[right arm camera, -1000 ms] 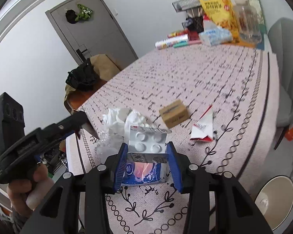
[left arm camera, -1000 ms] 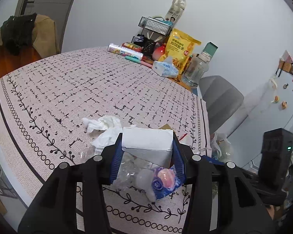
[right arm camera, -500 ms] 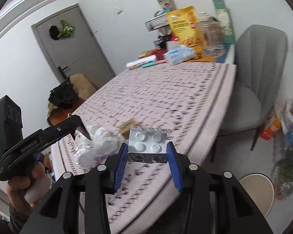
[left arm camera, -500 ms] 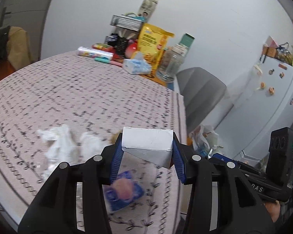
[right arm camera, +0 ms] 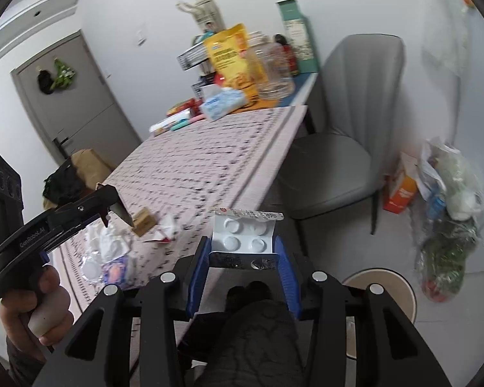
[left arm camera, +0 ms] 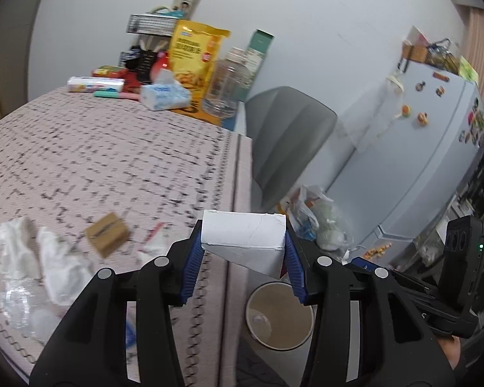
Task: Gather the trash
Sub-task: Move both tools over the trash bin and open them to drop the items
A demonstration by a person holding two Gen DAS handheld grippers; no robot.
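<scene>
Trouble from here would mostly be a bad drop, as I judge it. My left claw [left arm camera: 243, 258] pinches a white cardboard carton [left arm camera: 243, 240] by its flat sides, hanging just past the bench [left arm camera: 113, 148] edge with the round bin [left arm camera: 279, 319] below and slightly right; let go too soon and the light, boxy carton could clip the rim or land on the floor. My right claw [right arm camera: 242, 266] is pressed onto a blister pack [right arm camera: 242, 237], thin stiff plastic with round bubbles and a curling foil flap. That bin [right arm camera: 379, 282] sits well off to its right, so a thin, springy pack could slip or flutter wide if released from here.

More trash lies on the patterned cloth: crumpled soft tissues [left arm camera: 61, 267], a small brown cardboard box [left arm camera: 107, 234], a torn red-and-white wrapper [right arm camera: 163, 237] and crinkly clear plastic [left arm camera: 19, 303], all easy to brush off with a careless return.
</scene>
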